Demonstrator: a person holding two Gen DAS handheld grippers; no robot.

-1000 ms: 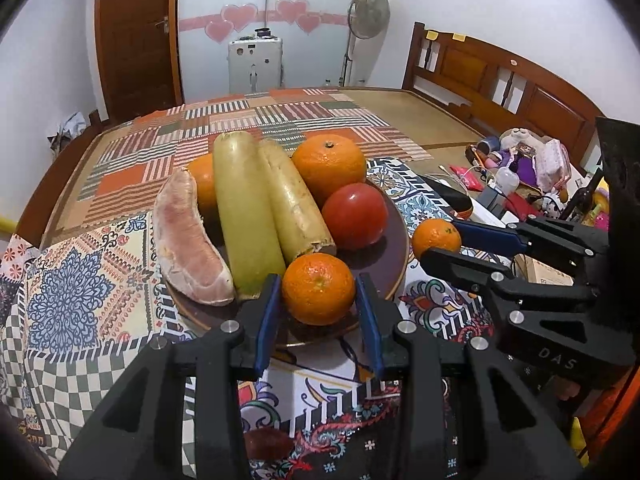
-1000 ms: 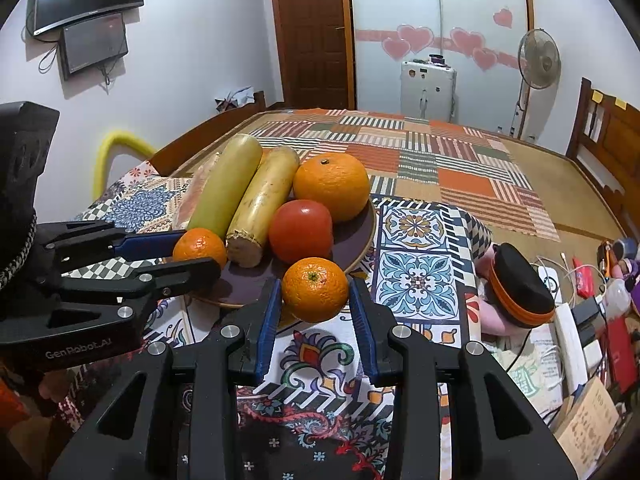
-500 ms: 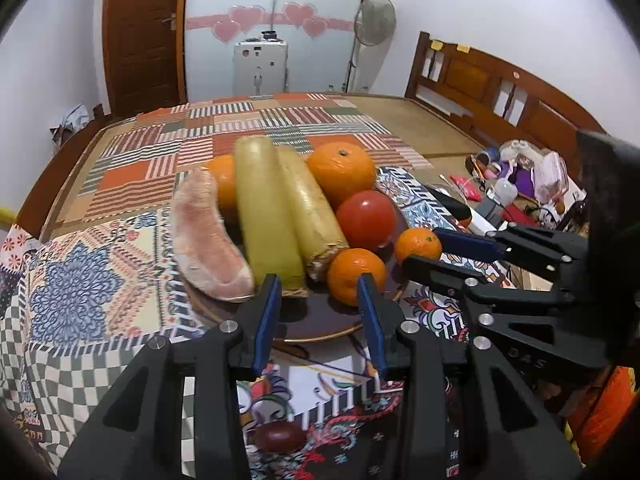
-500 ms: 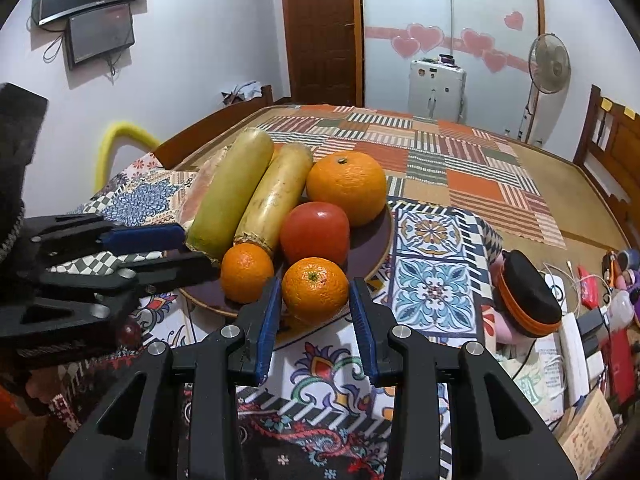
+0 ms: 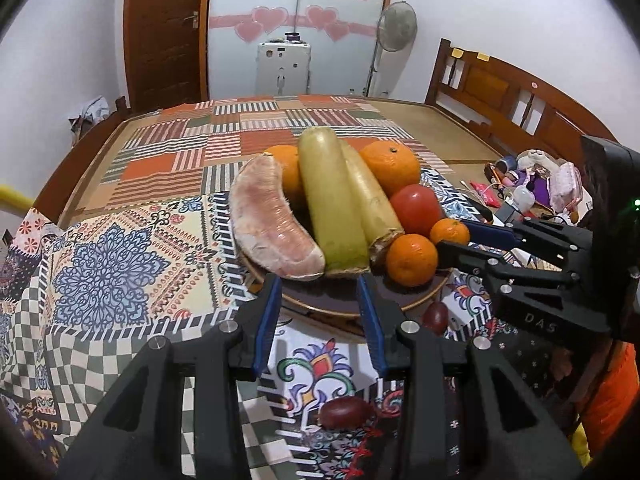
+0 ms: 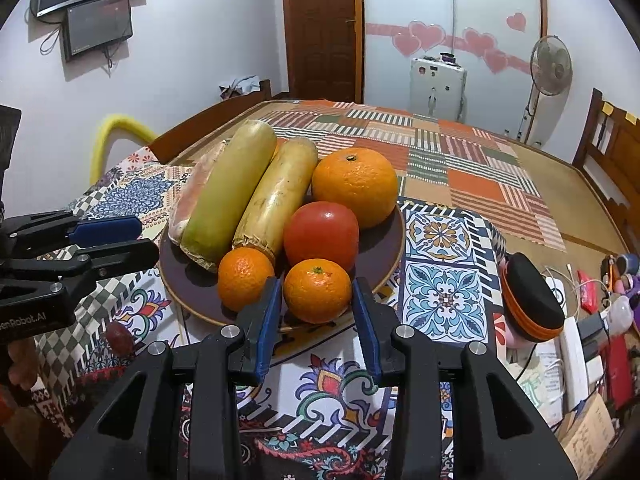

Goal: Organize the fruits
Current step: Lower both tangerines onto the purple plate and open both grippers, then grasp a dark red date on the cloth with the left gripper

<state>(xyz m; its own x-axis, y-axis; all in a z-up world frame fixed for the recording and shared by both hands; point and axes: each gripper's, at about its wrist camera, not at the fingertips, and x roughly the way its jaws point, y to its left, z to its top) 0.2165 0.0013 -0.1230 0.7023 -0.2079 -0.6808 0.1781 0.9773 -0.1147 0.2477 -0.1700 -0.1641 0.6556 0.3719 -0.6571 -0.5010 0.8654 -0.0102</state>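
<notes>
A dark plate (image 5: 332,300) (image 6: 384,248) on the patterned cloth holds a pomelo slice (image 5: 268,232), two long yellow-green fruits (image 5: 332,208) (image 6: 224,188), large oranges (image 6: 354,186), a red tomato (image 6: 322,234) and two small mandarins. My left gripper (image 5: 318,312) is open and empty, just short of the plate's near rim. One mandarin (image 5: 412,260) (image 6: 245,278) lies free on the plate. My right gripper (image 6: 314,300) is shut on the other mandarin (image 6: 318,290) (image 5: 450,232) at the plate's edge. Two dark red small fruits (image 5: 346,412) (image 5: 436,316) lie on the cloth.
A black-and-orange case (image 6: 528,300), cables and small clutter (image 6: 588,320) lie to the right of the plate. A wooden bed frame (image 5: 500,92) and a fan (image 5: 396,26) stand behind. The bed's striped cover (image 5: 240,136) stretches beyond the plate.
My left gripper let go of its mandarin on the plate and drew back toward me. My right gripper carried its mandarin forward to the plate's edge.
</notes>
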